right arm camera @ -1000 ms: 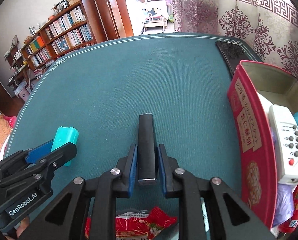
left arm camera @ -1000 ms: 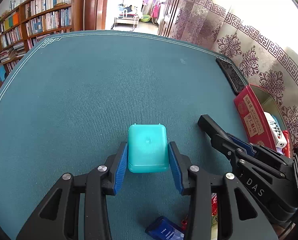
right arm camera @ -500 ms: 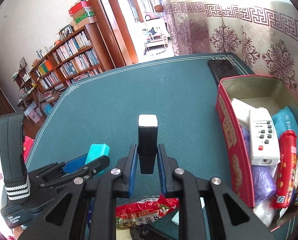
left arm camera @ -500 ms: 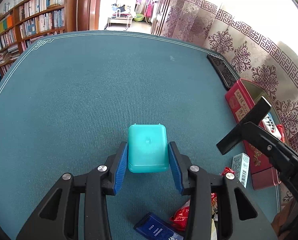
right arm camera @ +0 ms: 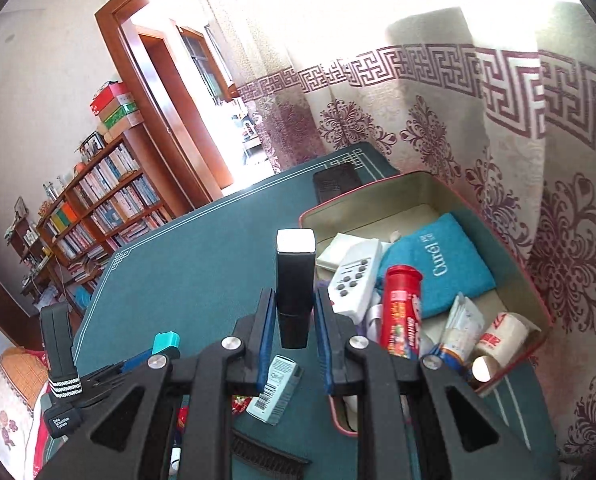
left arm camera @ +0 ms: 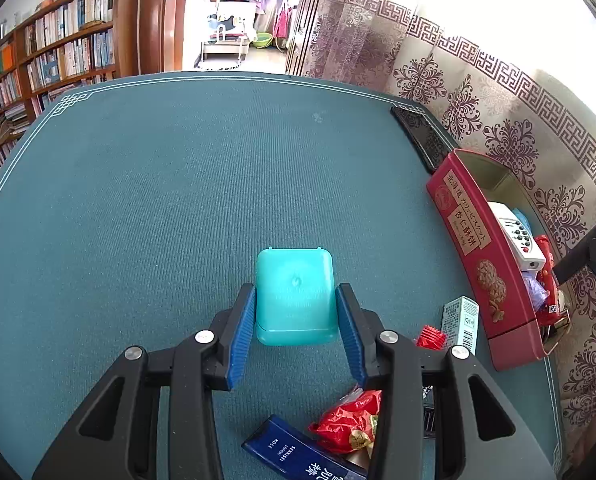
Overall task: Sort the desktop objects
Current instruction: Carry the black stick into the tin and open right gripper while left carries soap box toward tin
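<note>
My left gripper is shut on a teal plastic case, held just above the green table cloth. A black rectangular stick with a white end is clamped in my right gripper, lifted near the left rim of the red tin box. The tin holds a white remote, a red tube, a teal pouch and other small items. In the left wrist view, the right gripper's tip with the stick shows at the right edge, over the tin.
Near the front table edge lie a pale green carton, red snack packets and a dark blue box. A black phone-like slab lies at the far right corner. Bookshelves and patterned curtains surround the table.
My right gripper has lifted the black stick and carried it rightward to the red tin, rolling as it went. The left gripper has kept the teal case almost still.
</note>
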A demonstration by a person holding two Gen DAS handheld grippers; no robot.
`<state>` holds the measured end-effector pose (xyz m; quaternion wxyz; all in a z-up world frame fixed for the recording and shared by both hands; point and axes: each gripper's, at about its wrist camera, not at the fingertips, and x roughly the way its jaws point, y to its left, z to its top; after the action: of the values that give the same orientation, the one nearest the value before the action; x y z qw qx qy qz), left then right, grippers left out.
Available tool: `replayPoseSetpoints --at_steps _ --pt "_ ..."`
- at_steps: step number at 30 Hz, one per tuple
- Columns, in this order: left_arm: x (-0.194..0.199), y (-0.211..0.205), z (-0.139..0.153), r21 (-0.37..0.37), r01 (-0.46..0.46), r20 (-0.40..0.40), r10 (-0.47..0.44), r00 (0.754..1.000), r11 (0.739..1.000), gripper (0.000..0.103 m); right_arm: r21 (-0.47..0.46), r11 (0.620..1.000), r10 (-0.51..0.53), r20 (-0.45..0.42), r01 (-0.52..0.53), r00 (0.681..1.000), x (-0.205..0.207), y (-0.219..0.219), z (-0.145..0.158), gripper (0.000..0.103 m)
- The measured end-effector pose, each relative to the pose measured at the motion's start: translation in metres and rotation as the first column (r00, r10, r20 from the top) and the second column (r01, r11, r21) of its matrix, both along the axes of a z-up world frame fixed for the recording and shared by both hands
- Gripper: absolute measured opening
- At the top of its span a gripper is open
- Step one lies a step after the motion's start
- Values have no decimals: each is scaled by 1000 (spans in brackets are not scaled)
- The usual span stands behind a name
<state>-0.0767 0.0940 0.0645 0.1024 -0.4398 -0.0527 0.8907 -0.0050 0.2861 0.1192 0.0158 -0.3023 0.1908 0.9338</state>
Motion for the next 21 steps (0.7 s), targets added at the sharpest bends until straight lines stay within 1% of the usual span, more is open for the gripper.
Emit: replayPoseSetpoints --at_steps 6,10,15,19,21 --pt "10 13 11 23 50 -21 -50 999 998 43 31 996 -82 51 80 995 16 30 -7 22" --pt "19 26 19 8 86 -44 -86 995 996 43 30 992 -124 82 122 989 20 46 -18 22" --pt "27 43 22 -3 135 -45 -135 990 991 43 73 987 -151 120 143 981 8 54 -26 22" --pt "33 51 23 -20 161 -52 -161 986 987 43 55 988 -149 162 141 976 -7 59 -42 22" --pt "35 53 22 -23 169 -52 -170 984 985 43 41 987 -162 164 157 973 -8 60 -48 22"
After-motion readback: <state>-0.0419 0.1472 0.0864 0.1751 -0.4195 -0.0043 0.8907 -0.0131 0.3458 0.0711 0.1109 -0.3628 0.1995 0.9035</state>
